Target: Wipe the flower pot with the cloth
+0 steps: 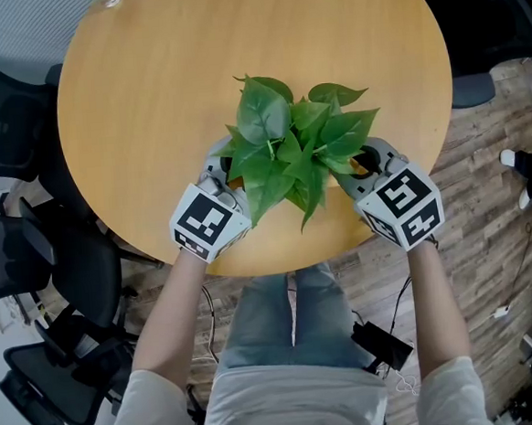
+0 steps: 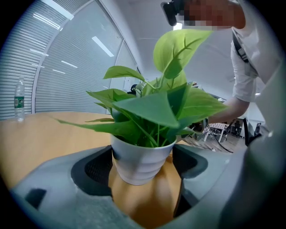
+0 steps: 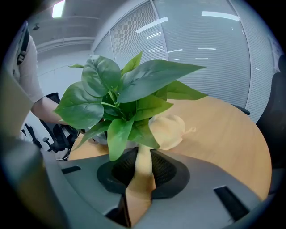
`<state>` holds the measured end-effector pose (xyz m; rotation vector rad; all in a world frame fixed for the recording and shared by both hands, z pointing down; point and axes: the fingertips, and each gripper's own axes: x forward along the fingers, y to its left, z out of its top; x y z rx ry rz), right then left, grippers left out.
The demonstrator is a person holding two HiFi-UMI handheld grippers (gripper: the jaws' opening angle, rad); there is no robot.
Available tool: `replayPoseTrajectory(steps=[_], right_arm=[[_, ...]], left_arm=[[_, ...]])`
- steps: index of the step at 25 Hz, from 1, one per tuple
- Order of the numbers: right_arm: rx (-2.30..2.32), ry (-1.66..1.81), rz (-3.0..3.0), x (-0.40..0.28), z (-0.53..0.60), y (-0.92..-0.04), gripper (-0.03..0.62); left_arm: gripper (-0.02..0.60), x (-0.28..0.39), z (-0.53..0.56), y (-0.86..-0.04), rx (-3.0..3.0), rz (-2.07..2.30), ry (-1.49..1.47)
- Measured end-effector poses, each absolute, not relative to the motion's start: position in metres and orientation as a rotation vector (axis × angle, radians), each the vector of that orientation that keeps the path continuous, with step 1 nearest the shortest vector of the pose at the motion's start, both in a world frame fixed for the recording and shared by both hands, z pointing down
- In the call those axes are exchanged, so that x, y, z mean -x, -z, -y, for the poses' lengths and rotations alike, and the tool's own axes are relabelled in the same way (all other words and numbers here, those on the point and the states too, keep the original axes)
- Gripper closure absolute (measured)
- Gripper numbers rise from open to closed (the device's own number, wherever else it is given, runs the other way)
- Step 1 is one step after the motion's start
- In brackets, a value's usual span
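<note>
Left tongs [image 1: 221,170], right tongs [image 1: 372,160] beside pot [image 2: 140,163]

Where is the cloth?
In the right gripper view, the cloth is pinched in the right gripper's jaws. Its bunched end sits beside the pot, under the leaves.

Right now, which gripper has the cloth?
The right gripper: the yellow cloth is pinched between its jaws. The left gripper has its jaws clasping the white flower pot instead.
</note>
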<state>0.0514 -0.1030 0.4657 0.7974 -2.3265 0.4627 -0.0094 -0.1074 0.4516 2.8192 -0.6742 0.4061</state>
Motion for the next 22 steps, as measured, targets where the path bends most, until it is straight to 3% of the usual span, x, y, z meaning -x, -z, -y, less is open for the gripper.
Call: replayPoseTrajectory(steps=[22], right_arm=[[-0.776,-0.473,2.341,-0.049,0.077,-0.47,0.52]], left_arm=[[0.152,0.003,0.108,-0.454,-2.621,1.026,-0.413]])
